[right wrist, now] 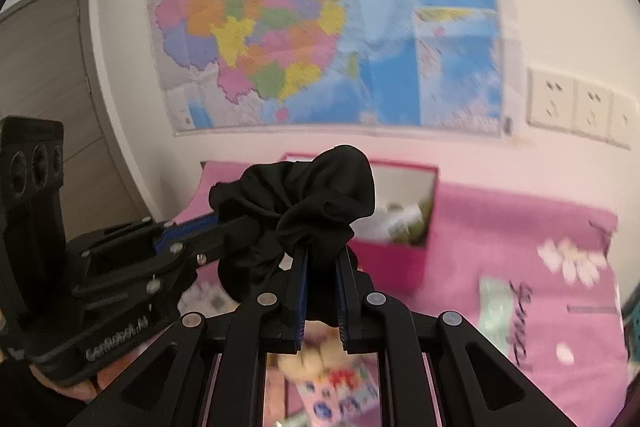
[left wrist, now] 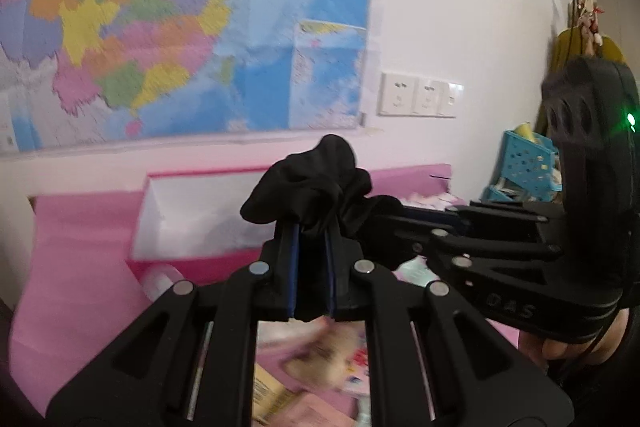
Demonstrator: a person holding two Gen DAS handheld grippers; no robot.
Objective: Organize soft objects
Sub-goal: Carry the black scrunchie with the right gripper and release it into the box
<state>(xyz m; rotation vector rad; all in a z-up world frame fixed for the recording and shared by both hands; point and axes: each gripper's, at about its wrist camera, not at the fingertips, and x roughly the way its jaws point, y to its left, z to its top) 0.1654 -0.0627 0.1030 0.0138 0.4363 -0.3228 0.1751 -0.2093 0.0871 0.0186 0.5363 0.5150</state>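
Observation:
A bunched black fabric piece, ruffled like a scrunchie, hangs in the air between both grippers. My left gripper is shut on one side of it. From the right, my right gripper pinches the other side. In the right wrist view the same black fabric bulges above my right gripper, which is shut on it, while the left gripper grips it from the left. Each gripper is held by a person's hand.
Behind the fabric stands an open pink box with a white inside; a bottle lies in it. Below is a pink flowered sheet with cards and packets. A blue basket stands right, a map and wall sockets behind.

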